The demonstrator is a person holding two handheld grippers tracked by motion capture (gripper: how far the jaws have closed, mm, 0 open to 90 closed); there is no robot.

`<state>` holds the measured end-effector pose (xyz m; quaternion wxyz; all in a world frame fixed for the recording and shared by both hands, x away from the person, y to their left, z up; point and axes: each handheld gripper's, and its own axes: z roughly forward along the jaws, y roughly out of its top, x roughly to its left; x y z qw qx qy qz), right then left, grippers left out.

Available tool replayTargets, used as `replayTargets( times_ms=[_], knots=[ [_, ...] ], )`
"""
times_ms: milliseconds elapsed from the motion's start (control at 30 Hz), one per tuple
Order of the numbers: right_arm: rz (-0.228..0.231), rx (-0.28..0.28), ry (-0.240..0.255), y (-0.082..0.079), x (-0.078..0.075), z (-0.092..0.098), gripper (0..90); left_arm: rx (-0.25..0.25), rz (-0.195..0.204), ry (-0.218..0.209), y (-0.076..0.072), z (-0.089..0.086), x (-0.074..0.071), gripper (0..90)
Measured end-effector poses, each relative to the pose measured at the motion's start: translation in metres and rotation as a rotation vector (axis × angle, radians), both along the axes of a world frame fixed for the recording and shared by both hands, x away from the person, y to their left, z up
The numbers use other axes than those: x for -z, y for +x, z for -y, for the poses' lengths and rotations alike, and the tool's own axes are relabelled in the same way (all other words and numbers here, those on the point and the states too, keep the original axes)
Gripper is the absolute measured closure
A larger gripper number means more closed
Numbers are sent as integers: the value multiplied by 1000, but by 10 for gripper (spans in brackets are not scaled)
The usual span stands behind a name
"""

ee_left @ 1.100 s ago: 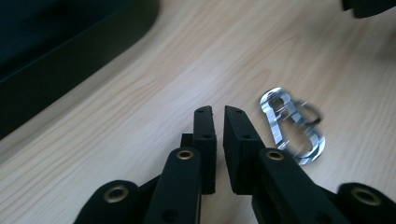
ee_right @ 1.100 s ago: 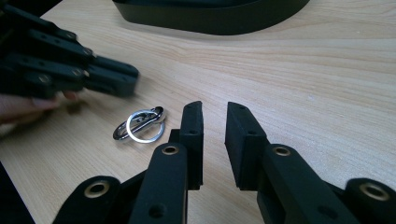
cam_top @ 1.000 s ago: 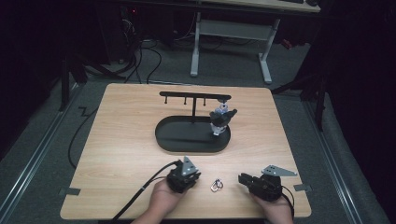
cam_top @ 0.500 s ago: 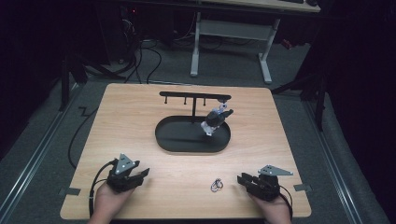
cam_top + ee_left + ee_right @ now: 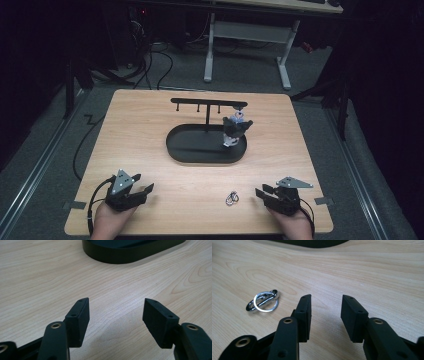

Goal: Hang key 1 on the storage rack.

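High view, left claw (image 5: 145, 190) near table (image 5: 150, 130) front edge, key ring (image 5: 231, 198) apart.

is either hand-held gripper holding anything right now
Nothing is held: left hand-held gripper and right hand-held gripper are open and empty; the key ring lies on the table.

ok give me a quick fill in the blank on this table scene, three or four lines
1. The silver key ring lies on the bare ____ table.
2. The key ring lies nearer the ____ gripper than the left gripper.
3. A keychain hangs from the black rack above the oval ____.
4. Both grippers' fingers hold ____.

Missing words: wooden; right; tray; nothing
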<state>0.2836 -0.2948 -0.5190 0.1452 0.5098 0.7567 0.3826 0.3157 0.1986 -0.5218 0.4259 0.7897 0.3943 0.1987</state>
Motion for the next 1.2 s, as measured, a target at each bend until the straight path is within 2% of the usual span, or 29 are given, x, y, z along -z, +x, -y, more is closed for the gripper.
replayTargets(
  times_ms=[133, 300, 400, 433, 600, 700, 967, 1067, 1200],
  knots=[
    [-26, -20, -63, 2, 0, -9, 554, -2, -15, -18, -2, -3, 1, 390],
    [-65, -34, -139, 7, -5, -17, 519, 17, -2, -24, -1, -1, 0, 390],
    [-102, -26, -159, 10, -10, -21, 494, 32, -10, -26, 1, -1, 2, 391],
    [-103, -25, -163, 11, -10, -21, 491, 35, -9, -25, 1, -1, 2, 391],
    [-167, -13, -205, 17, -14, -24, 481, 49, 6, -25, 1, -1, -1, 390],
    [-200, -26, -233, 19, -18, -27, 476, 50, 7, -28, 1, -1, -2, 390],
    [-271, -132, -346, 23, -34, -47, 446, 58, -3, -30, 0, 0, 0, 390],
    [-292, -154, -358, 23, -37, -53, 442, 62, -2, -32, 0, 0, 0, 390],
    [-324, -192, -403, 25, -38, -61, 438, 68, -2, -32, 1, 1, 0, 390]
  ],
)
